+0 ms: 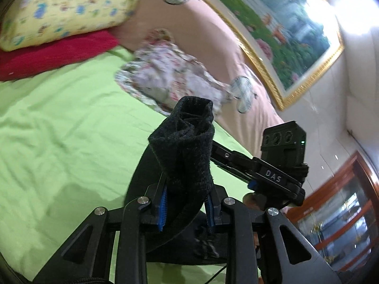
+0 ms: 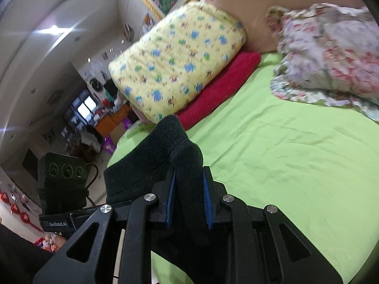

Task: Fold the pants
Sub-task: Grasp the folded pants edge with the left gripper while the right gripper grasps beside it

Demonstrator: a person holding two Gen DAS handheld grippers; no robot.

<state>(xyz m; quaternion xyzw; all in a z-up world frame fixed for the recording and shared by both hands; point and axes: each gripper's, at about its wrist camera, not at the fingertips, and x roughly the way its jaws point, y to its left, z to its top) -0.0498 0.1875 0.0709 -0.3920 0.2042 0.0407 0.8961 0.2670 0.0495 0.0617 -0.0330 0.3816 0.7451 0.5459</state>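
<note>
The black pants (image 1: 187,146) hang lifted above the green bed sheet (image 1: 59,130). My left gripper (image 1: 187,203) is shut on a bunched fold of them, its blue pads (image 1: 163,203) pressing the cloth from both sides. In the left wrist view the other gripper's body (image 1: 272,165) shows to the right, level with mine. My right gripper (image 2: 189,198) is shut on another bunched edge of the black pants (image 2: 170,151), which rises past its blue pads (image 2: 208,201). The left gripper's camera block (image 2: 64,179) appears at the left of the right wrist view.
A yellow patterned pillow (image 2: 177,64) lies on a red blanket (image 2: 218,87) at the bed's head. A floral garment (image 2: 331,56) lies crumpled against the pink headboard cover (image 1: 213,30). A framed landscape picture (image 1: 284,35) hangs above. Shelves and furniture (image 2: 94,118) stand beyond the bed's edge.
</note>
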